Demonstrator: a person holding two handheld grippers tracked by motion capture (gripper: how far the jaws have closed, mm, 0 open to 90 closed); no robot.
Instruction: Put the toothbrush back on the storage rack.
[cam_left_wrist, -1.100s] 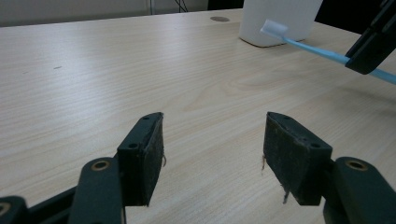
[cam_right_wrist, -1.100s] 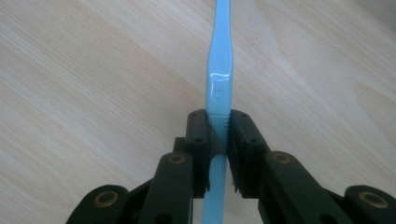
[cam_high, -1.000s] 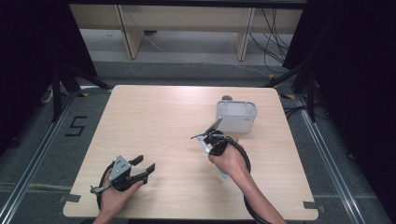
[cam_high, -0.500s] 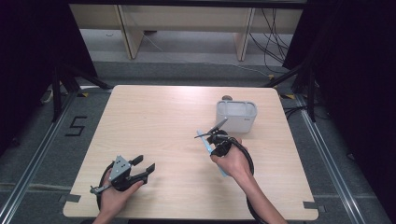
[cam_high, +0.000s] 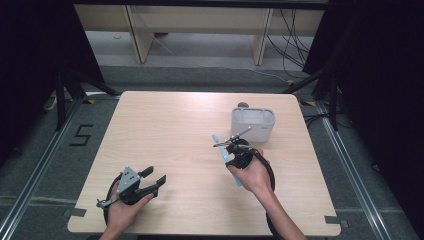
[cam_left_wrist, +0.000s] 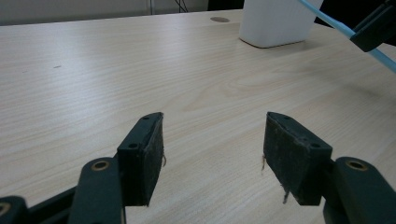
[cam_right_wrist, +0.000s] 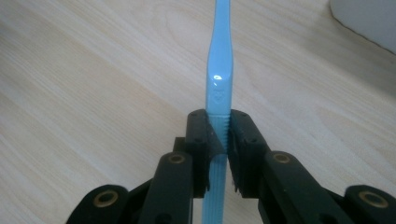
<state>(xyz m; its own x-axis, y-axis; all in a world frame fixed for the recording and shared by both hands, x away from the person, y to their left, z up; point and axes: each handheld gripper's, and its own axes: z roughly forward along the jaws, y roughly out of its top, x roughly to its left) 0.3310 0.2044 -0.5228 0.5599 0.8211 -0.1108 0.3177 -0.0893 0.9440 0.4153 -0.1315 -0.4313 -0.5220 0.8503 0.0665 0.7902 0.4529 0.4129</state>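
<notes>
Toothbrush (cam_right_wrist: 219, 70), light blue, sits clamped in your right gripper (cam_high: 235, 150) near the table's (cam_high: 165, 125) right edge, probably just short of the white container (cam_high: 253, 124); your left gripper (cam_high: 150, 177) gapes empty.

Right gripper (cam_high: 231, 148), clamped on the blue toothbrush (cam_high: 223, 153), has drifted slightly toward the person, away from the white container (cam_high: 253, 123). The toothbrush tip now sits clear of the container's front wall, a bigger gap than before.

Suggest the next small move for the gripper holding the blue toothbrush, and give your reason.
Probably carry the toothbrush toward the white cup and over its rim. The right gripper is clamped on its handle above the table, with the cup just beyond.
</notes>
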